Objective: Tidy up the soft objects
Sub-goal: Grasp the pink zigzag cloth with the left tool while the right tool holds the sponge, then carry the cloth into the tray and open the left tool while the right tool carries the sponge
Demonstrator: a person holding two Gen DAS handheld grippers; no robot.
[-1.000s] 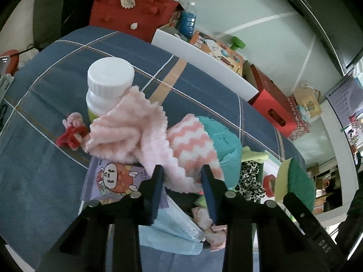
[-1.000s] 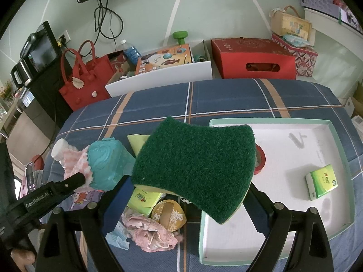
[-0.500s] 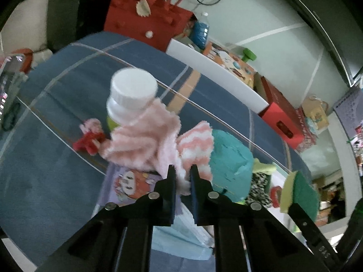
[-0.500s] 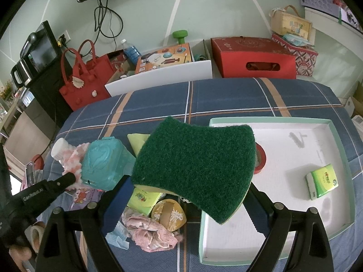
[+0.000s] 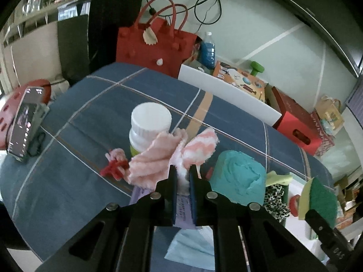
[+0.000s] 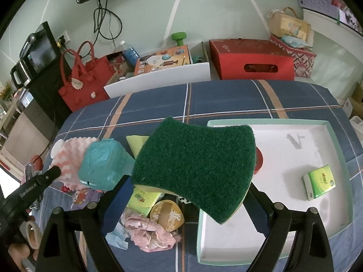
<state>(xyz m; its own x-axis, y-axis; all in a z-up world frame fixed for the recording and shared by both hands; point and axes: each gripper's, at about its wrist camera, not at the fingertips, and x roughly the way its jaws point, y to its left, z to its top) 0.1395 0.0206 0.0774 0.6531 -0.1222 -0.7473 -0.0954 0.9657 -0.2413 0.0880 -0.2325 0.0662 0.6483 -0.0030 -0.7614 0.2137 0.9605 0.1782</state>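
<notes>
My left gripper [image 5: 182, 173] is shut on a fold of the pink and white fluffy cloth [image 5: 158, 156], which lifts off the blue plaid tablecloth beside a white-capped bottle [image 5: 150, 127]. In the right wrist view the same cloth [image 6: 72, 149] shows behind a teal packet [image 6: 103, 163], with the left gripper's black arm in front of it. My right gripper [image 6: 188, 195] is shut on a green scouring sponge [image 6: 195, 167] with a yellow underside, held above the near left corner of the white tray [image 6: 267, 122].
A green tissue pack [image 6: 318, 181] lies in the tray. Beside the tray sit a pink crumpled cloth [image 6: 147, 231], a round gold packet [image 6: 166, 214], a lime pack [image 6: 141, 199] and a red tape roll [image 6: 258, 161]. A phone on a stand [image 5: 25, 122] is at the table's left.
The left gripper's jaws closed on the pink cloth and tilted up, pulling the cloth up and off the teal packet. The right gripper and its sponge stayed still.
</notes>
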